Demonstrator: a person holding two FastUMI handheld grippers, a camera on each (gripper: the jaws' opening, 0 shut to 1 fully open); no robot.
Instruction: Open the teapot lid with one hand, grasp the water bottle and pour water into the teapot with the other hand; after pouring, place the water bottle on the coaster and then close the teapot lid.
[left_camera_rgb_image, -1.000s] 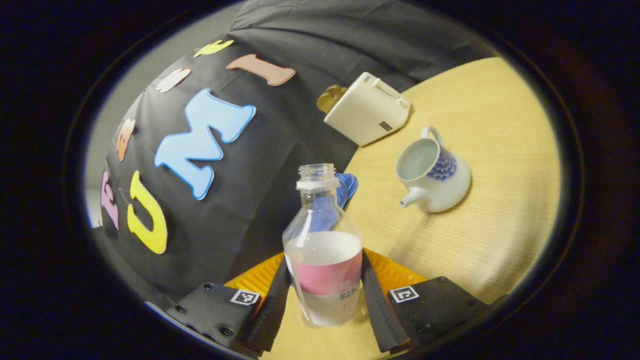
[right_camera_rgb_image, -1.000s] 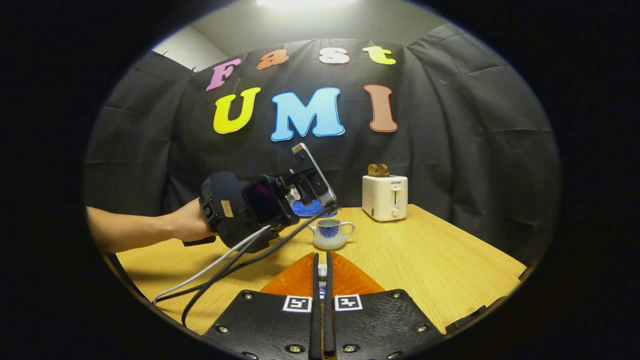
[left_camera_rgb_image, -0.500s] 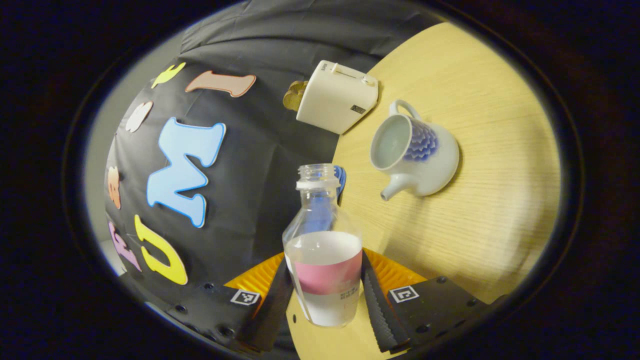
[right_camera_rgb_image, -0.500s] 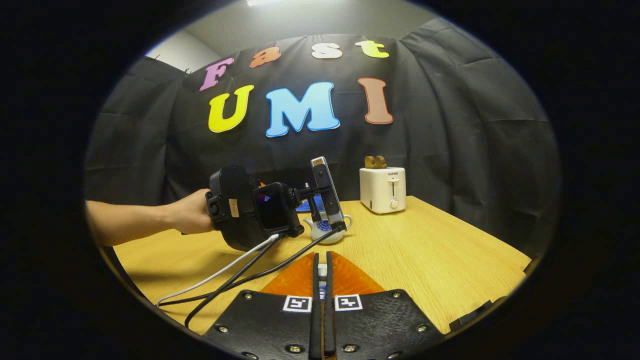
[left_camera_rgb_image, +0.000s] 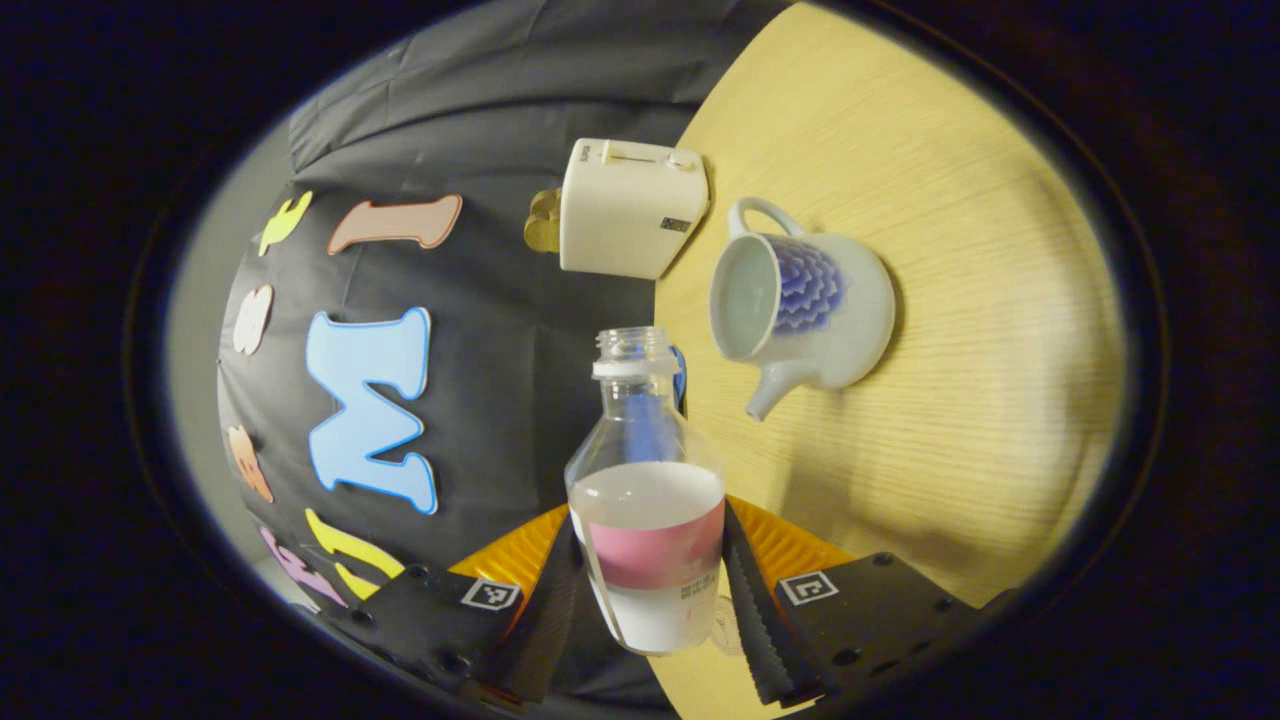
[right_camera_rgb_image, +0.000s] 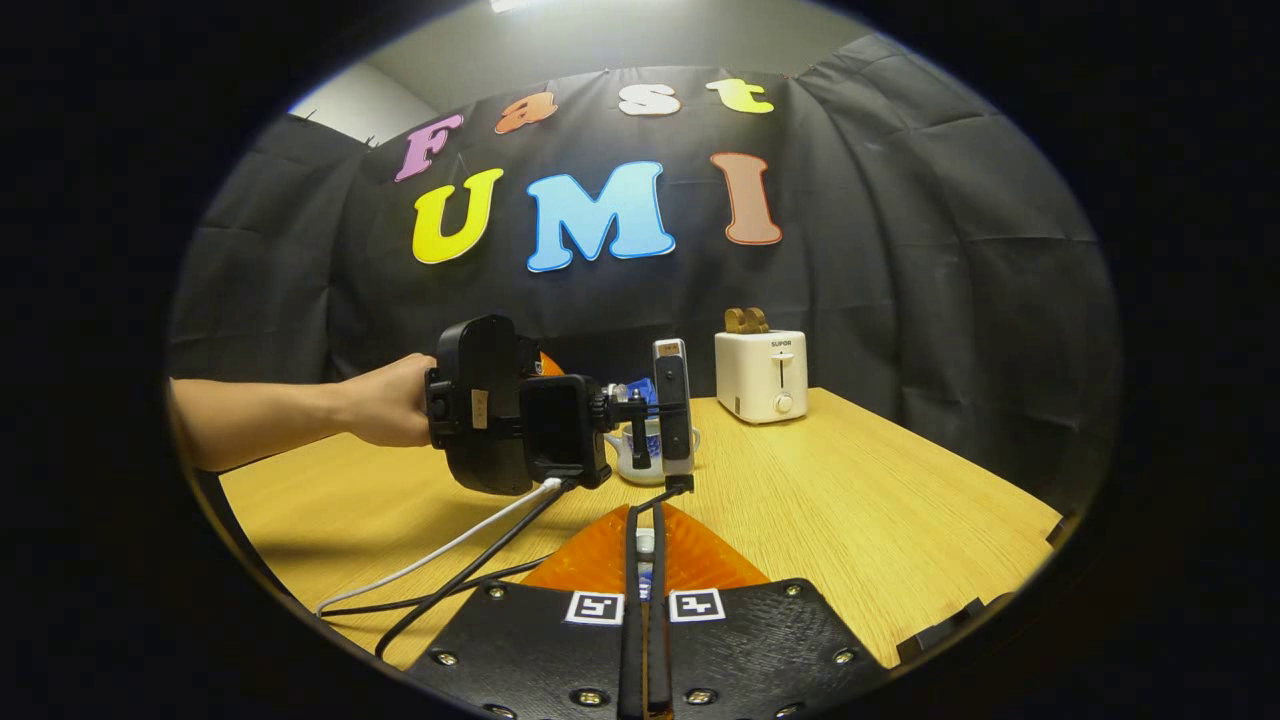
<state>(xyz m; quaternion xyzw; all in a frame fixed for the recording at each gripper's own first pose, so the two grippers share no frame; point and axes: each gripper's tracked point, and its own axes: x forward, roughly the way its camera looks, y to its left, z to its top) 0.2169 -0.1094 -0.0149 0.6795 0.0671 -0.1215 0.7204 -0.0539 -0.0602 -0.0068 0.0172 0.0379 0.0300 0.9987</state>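
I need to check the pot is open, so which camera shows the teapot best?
The left gripper view: the teapot faces the camera, lid off, open mouth plain. In the right gripper view the teapot sits far off, mostly hidden behind the left gripper.

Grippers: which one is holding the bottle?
The left hand-held gripper; its fingers squeeze the bottle. The right hand-held gripper is nearly closed.

A cream toaster (right_camera_rgb_image: 761, 375) holding browned toast (right_camera_rgb_image: 745, 320) stood right of centre on a pale wooden worktop (right_camera_rgb_image: 880, 530), against black cloth.
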